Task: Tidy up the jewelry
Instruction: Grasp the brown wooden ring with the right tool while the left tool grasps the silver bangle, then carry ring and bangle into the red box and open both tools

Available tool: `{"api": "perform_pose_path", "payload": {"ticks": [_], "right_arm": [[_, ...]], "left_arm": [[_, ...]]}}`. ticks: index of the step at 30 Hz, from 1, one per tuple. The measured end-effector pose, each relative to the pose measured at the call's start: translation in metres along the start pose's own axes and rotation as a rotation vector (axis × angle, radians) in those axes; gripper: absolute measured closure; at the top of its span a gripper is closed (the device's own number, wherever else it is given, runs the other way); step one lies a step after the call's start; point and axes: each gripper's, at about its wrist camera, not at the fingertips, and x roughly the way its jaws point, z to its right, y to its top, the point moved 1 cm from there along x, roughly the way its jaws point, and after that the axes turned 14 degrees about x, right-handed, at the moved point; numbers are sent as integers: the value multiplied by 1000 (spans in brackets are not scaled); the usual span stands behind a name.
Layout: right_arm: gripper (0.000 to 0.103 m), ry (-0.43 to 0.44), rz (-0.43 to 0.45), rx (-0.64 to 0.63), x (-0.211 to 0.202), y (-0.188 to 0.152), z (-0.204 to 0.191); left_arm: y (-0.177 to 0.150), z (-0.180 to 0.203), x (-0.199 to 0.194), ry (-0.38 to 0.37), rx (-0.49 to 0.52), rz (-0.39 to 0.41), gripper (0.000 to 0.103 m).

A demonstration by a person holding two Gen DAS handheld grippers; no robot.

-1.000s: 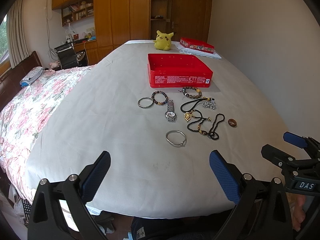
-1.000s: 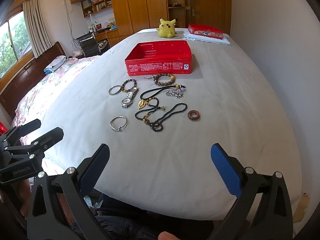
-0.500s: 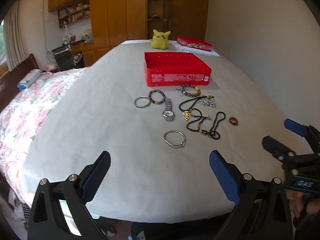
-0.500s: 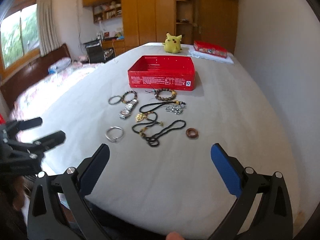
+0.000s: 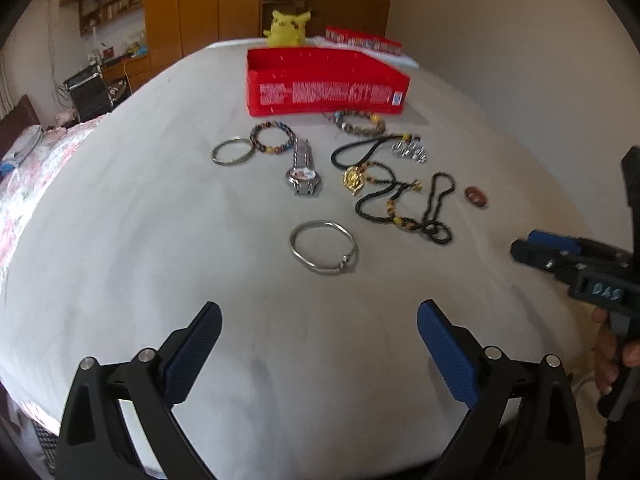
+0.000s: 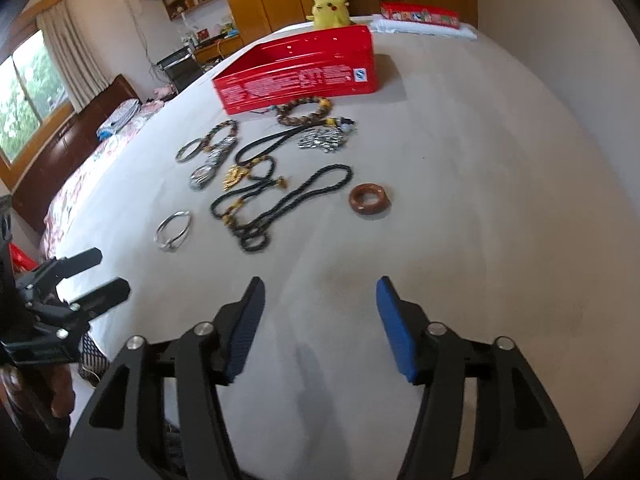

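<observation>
Jewelry lies spread on a white bed sheet in front of an open red box (image 5: 326,90) (image 6: 298,76). Nearest my left gripper (image 5: 319,338) is a silver bangle (image 5: 323,252) (image 6: 173,231). Beyond it lie a silver watch (image 5: 303,168), a black bead necklace (image 5: 404,204) (image 6: 280,200), a gold pendant (image 5: 354,178), beaded bracelets (image 5: 272,142) and a thin ring bangle (image 5: 231,152). A brown ring (image 6: 370,199) (image 5: 476,196) lies just ahead of my right gripper (image 6: 320,320). Both grippers are open and empty, low over the sheet.
A yellow plush toy (image 6: 330,10) and a second red box (image 6: 418,14) on folded cloth sit at the far end of the bed. A wall runs along the right. A floral bedspread (image 5: 24,176), a desk and wooden wardrobes are on the left.
Both grippers have moved forward and lower toward the jewelry. The right gripper's jaws have narrowed somewhat and it has tilted. Nothing has been picked up.
</observation>
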Motion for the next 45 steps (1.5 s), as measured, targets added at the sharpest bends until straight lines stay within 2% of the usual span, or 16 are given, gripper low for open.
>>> {"api": "perform_pose_path", "payload": {"ticks": [6,15,16,18,19,20,28,38,45], "right_arm": [[45,-42,-5,-13,31,23,10],[66,-95,14,-77,56,50,11],[67,-94,17,-84,57,50,11],[72,-102,23,-100,60,51,9],[74,-104,26,-111,60,51,8],[74,-104,26,-117,61,51,8],[75,-103,41,-128,60,51,5],[75,-67,78,-131,34,54,-7],[75,-31,94,-146,20,66,-19]], "left_arm": [[10,-6,40,14,-14,-57,5],[23,-3,56,58,37,-38,7],[24,-2,56,60,45,-34,11],[26,-1,56,64,60,-28,26],[27,1,54,64,75,-25,43],[29,2,53,59,85,-22,54],[30,-1,46,44,75,-8,55],[40,-17,10,31,40,59,55],[62,-26,-2,46,77,92,55]]}}
